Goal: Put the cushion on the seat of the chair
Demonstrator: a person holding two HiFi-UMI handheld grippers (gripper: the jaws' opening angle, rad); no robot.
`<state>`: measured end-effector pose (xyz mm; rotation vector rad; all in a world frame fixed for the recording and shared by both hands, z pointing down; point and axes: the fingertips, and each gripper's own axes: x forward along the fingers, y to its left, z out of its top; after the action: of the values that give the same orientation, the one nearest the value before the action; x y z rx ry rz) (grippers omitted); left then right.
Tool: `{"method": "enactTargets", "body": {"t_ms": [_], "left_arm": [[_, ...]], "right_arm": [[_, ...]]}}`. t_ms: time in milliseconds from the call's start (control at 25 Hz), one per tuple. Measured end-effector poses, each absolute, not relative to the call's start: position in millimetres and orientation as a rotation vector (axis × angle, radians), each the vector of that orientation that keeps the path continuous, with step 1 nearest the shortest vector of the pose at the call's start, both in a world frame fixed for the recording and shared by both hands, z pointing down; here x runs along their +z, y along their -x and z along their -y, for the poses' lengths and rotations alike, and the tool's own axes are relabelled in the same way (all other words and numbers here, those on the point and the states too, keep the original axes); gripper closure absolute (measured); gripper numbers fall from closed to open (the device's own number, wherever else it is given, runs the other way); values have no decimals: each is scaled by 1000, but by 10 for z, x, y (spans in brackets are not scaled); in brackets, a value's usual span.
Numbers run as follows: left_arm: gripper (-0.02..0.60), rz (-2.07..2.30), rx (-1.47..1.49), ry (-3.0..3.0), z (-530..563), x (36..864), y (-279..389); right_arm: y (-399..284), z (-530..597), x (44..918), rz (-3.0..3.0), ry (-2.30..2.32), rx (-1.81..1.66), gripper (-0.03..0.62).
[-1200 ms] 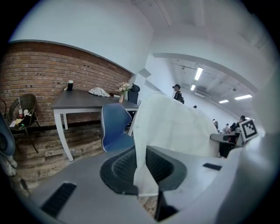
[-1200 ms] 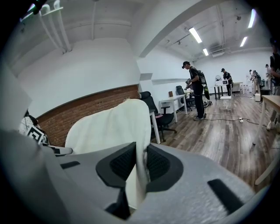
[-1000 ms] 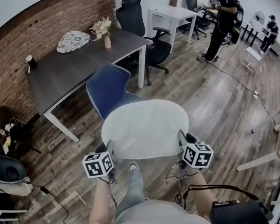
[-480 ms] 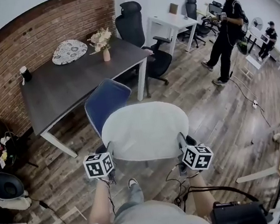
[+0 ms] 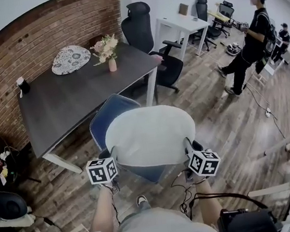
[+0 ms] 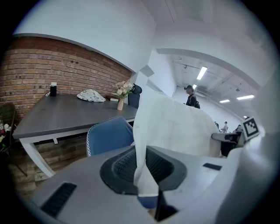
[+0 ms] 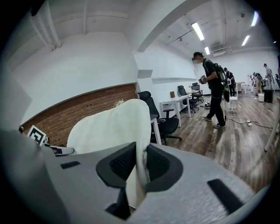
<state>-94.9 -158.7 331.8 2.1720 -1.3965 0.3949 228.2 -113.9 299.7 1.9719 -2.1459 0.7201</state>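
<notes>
You brought the round white cushion (image 5: 150,136) forward, so it now hangs over the blue padded chair (image 5: 107,116). Your left gripper (image 5: 112,154) and right gripper (image 5: 188,145) each pinch its edge. Lower it next.

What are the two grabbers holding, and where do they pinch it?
The white cushion: the left gripper pinches its left edge, the right gripper its right edge.

Bright even ceiling-strip light, heavy fisheye warp, dark corners
</notes>
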Motion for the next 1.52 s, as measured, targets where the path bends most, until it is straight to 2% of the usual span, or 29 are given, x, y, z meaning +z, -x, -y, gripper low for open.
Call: {"method": "enactTargets", "body": {"t_ms": [840,1120,1520], "left_arm": [[537,1400,483,-2038,1866,3753,645],[537,1339,508,-1978,1729,4227,532],[537,1257,593,-1863,1511,5204,504]], "right_arm": [[-2597,1748,3480,2121,-1817,812,538],[-2681,1759,3870,2074,-1759,847,536],[-2725,1633,4945,1925,-1692,974,531]]}}
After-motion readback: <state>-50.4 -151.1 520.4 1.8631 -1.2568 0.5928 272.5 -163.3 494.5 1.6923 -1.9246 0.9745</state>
